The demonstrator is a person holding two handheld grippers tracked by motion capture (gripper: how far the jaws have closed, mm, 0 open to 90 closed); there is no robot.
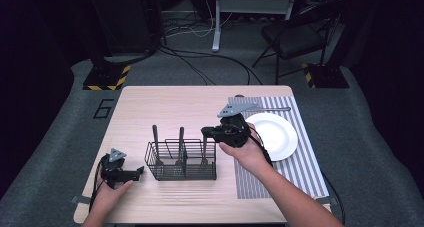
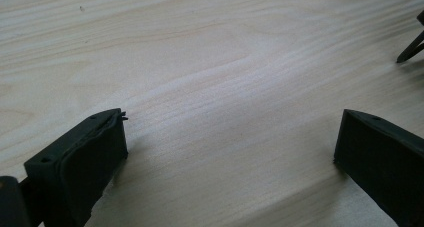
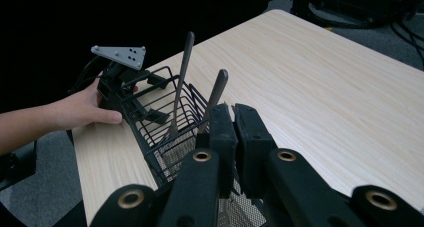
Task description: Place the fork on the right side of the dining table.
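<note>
Two grippers | right gripper (image 1: 209, 132) jaws closed, nothing seen between, just above black wire basket (image 1: 181, 162); upright grey utensil handles (image 3: 184, 67) beyond | left gripper (image 1: 136, 173) jaws wide, empty, beside basket.

One wire caddy (image 1: 182, 162) held three utensils (image 1: 180, 143). One white plate (image 1: 274, 135) lay on one striped placemat (image 1: 300, 169). Two grippers were present.
</note>
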